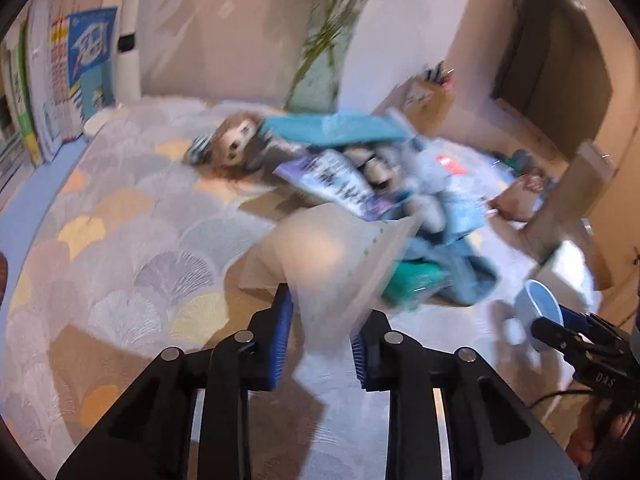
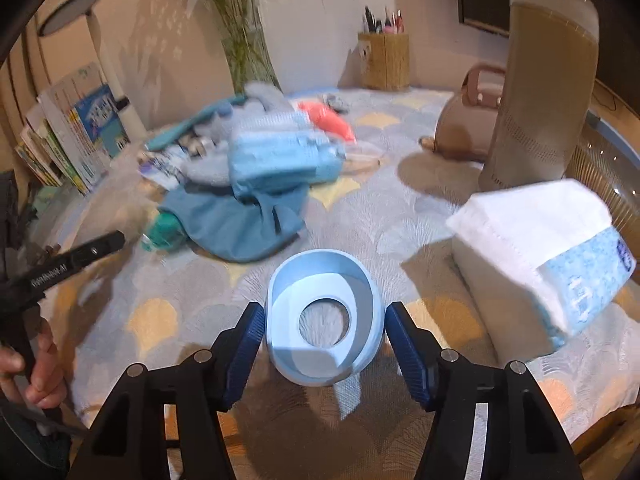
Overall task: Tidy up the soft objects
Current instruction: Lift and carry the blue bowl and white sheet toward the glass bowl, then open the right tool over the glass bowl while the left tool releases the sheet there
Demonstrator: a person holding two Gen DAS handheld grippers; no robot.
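Between the left gripper's (image 1: 320, 332) narrowed jaws, at 6 o'clock in its view, sits a thin whitish sheet (image 1: 332, 264), limp and half see-through; blur hides whether it is tissue or film. A pull could tear it or slide it off the ribbed pads.

The right gripper (image 2: 325, 344) clamps a light-blue plastic holder (image 2: 320, 364), hard, smooth, oval, with a round hole in its base. Tilted as it is, it could slip out.

A soft tissue pack (image 2: 532, 248) lies at 3 o'clock on the fan-patterned tablecloth (image 2: 168, 320). At 11 o'clock lies the heap to sort: a teal cloth (image 2: 232, 228), quilted blue fabric and, beyond, a plush doll (image 1: 236, 144). Behind stands a glass vase (image 2: 248, 60); a careless reach could topple it.
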